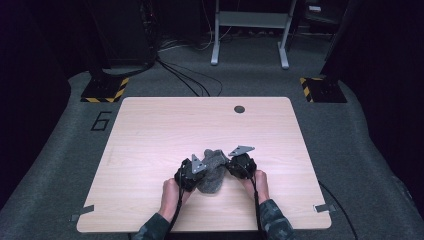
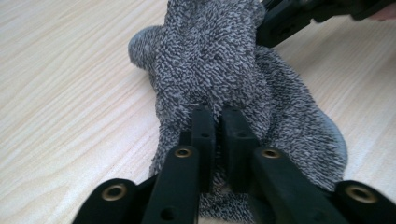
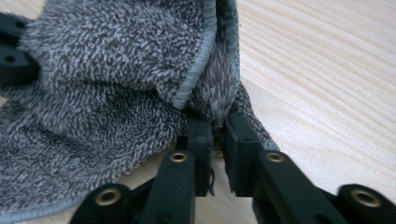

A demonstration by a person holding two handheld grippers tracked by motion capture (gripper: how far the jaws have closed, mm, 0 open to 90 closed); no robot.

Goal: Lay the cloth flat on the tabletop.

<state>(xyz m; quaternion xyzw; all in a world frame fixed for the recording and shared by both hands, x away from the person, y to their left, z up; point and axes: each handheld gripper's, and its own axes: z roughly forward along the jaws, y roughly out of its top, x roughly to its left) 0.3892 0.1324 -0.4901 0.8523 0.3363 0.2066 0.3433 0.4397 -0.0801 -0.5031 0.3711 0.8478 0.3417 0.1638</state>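
Crumpled grey towel [image 1: 212, 170] sits right between the two claws on the table [image 1: 150, 130], near the person's edge. Left claw [image 2: 218, 114] is pinched shut on its fuzzy fold, right claw [image 3: 215, 123] clamped on its hemmed edge. Past them, just bare wood and a small dark hole [image 1: 239, 109] at the far edge, well apart.

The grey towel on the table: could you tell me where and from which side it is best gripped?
Grip the grey towel at its opposite side edges, coming in low from left and right; it lies bunched, and the hemmed border gives a firm fold.
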